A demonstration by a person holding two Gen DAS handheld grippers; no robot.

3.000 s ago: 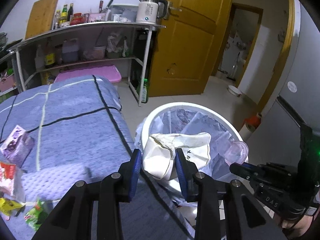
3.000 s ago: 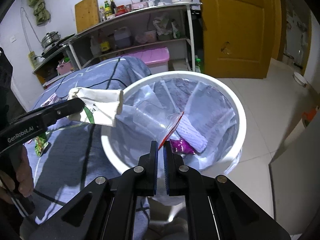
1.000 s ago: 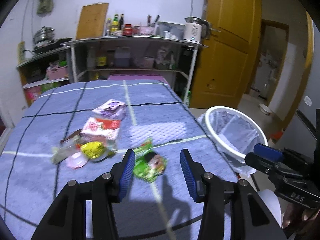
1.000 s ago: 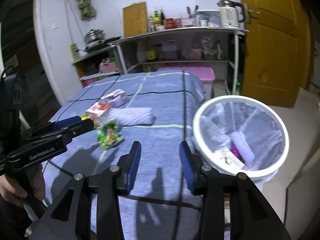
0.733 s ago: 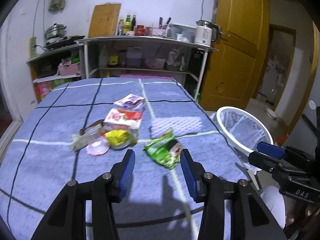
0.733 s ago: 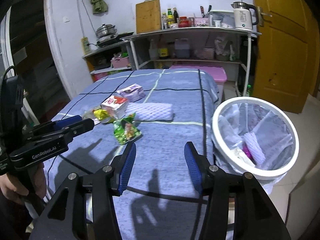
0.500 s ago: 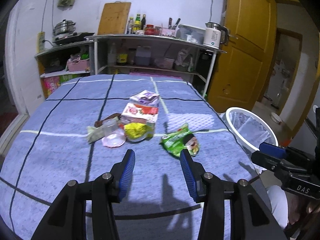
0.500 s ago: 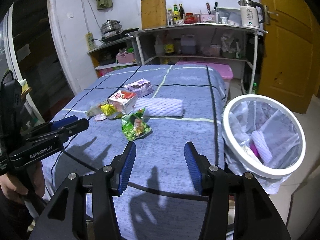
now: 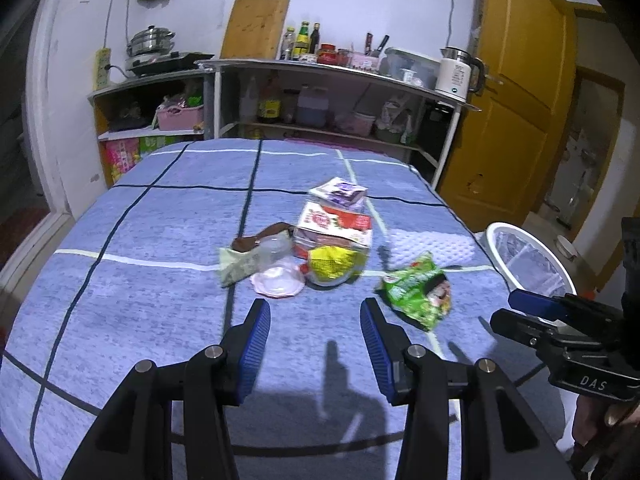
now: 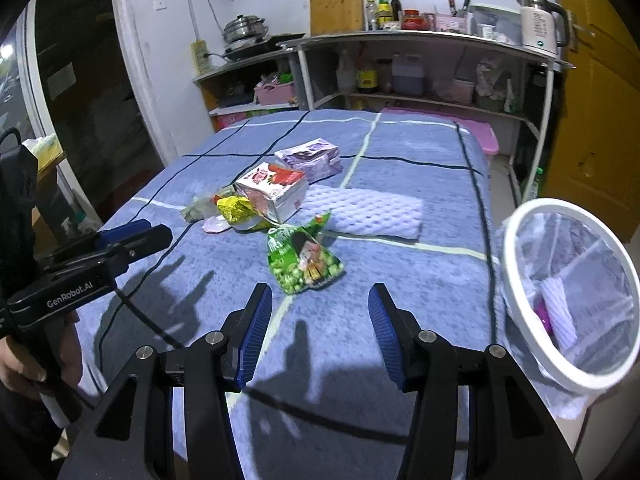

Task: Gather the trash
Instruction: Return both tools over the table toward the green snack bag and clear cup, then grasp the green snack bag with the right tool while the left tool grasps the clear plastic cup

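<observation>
Bed (image 9: pixel 160 280) with blue checked cover carries the litter; it fills most of both views. Metal shelving (image 9: pixel 320 72) stands behind it against the wall, with an electric kettle (image 9: pixel 456 74) on top.

White waste bin (image 10: pixel 568 292), lined with a clear bag, stands beside the bed's right edge; some trash already lies inside.

White foam net sheet (image 10: pixel 368 212) lies flat on the cover. Next to it, a red-and-white carton (image 10: pixel 272 192) and a purple carton (image 10: pixel 310 158) behind that, the two close together. A yellow wrapper (image 10: pixel 236 208) touches the red carton's front. A green snack bag (image 10: pixel 304 264) lies apart from the heap, nearest the grippers.

Left hand-held gripper (image 9: pixel 316 340): jaws apart, nothing between them, above the cover short of the heap.

Right hand-held gripper (image 10: pixel 320 332): jaws likewise parted and empty, the green bag just ahead.
</observation>
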